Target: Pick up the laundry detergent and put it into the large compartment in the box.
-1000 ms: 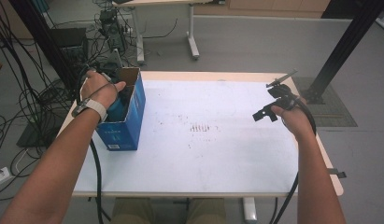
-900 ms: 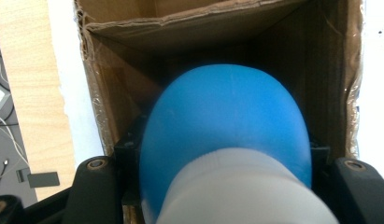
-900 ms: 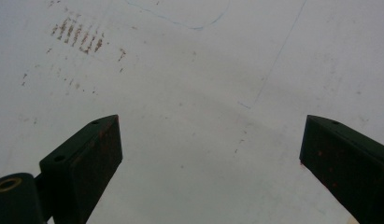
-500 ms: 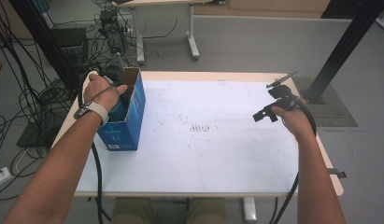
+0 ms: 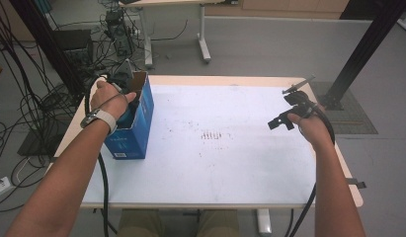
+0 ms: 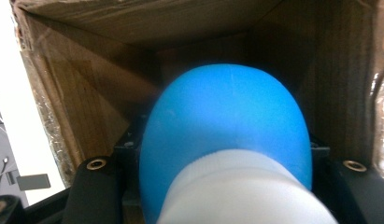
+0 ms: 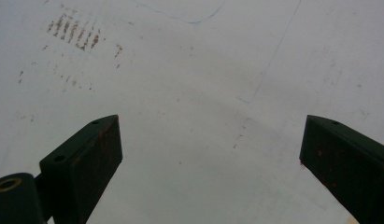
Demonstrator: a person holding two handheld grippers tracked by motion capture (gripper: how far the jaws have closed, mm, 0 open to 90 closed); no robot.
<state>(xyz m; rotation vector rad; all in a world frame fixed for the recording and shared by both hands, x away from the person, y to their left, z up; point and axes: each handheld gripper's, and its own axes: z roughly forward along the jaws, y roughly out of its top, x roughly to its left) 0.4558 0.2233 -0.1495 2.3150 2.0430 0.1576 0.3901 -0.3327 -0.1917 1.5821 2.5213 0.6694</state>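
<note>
A: One object is in play: a blue-and-white rounded item [image 6: 227, 140], pinched between the jaws of the left gripper [image 5: 125, 101], inside the blue cardboard box [image 5: 136, 131]. Which stage applies?

B: Judged from the high view, the item is either being set down in the box or taken out of it; the frames do not settle which. The left gripper view looks along the jaws into the brown cardboard interior, with the item pressed between them and the box's far wall behind it. The item has not been let go.

A: Location of the box?

B: On the surface [image 5: 230, 163], at about 9 o'clock from its centre, close to the left edge. It stands upright with its top open.

A: State of the right gripper [image 5: 289, 111]?

B: Jaws spread wide, nothing between them. It sits near 3 o'clock, well apart from the box, over bare white surface with a patch of brown marks [image 7: 75, 32].

A: Count?

B: One box, one blue-and-white item, two grippers. Any further contents of the box are hidden behind the item
</note>
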